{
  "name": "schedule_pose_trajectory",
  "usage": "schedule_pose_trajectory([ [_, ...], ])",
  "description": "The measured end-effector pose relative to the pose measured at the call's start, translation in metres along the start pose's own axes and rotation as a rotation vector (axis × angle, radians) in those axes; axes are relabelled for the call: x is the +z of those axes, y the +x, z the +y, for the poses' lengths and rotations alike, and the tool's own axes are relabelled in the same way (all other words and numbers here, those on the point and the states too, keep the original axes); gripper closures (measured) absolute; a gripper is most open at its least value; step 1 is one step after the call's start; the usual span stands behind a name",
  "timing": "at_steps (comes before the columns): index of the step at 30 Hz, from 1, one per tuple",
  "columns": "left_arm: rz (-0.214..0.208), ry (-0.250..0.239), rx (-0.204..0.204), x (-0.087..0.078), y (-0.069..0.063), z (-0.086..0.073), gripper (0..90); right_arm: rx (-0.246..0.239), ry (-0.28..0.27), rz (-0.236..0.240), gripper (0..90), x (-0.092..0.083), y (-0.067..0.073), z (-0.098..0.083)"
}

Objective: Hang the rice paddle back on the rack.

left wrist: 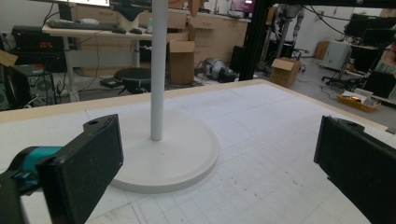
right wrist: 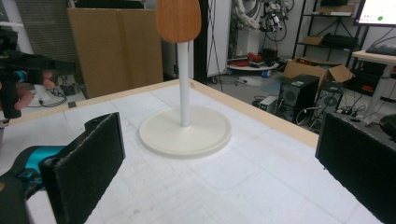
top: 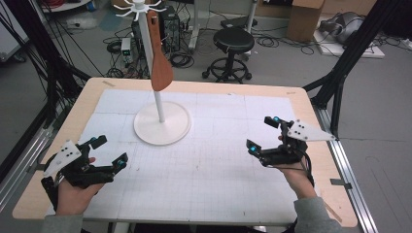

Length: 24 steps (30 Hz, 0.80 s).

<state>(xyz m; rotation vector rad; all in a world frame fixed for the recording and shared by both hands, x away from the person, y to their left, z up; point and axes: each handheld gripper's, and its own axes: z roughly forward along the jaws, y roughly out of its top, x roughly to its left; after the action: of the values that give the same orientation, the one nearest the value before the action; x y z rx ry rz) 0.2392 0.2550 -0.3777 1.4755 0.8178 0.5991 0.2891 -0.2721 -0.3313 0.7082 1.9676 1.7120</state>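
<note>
A white hook stand (top: 162, 127) with a round base rises from the back middle of the table. A brown wooden spatula (top: 158, 53) hangs from its top, blade down. The stand's pole (left wrist: 158, 70) and base show in the left gripper view; its base (right wrist: 186, 130) and the spatula blade (right wrist: 178, 19) show in the right gripper view. My left gripper (top: 110, 152) rests open at the front left, its jaws wide apart and empty. My right gripper (top: 262, 133) is open at the right, nothing between its jaws. The left hand with its gripper (right wrist: 18, 70) shows far off in the right gripper view.
A white gridded mat (top: 204, 174) covers the wooden table (top: 87, 97). Behind the table stand a black stool (top: 233, 43), cardboard boxes (top: 305, 17), cables and black frame posts (top: 350, 53).
</note>
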Motion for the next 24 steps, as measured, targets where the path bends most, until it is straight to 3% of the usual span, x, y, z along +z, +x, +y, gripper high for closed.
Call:
schedule_pose_trajectory([
  [7,-0.012,0.006,0.011,-0.002,-0.004,-0.003,1.8,0.007,0.01,-0.026,0.1,-0.022,0.0,-0.025],
  [18,0.002,0.019,0.018,-0.011,-0.006,-0.005,1.8,0.06,0.03,-0.073,0.1,-0.05,-0.015,-0.057],
  [24,0.015,0.016,0.009,-0.015,-0.003,-0.007,1.8,0.066,0.004,-0.148,0.2,-0.063,-0.019,-0.066],
])
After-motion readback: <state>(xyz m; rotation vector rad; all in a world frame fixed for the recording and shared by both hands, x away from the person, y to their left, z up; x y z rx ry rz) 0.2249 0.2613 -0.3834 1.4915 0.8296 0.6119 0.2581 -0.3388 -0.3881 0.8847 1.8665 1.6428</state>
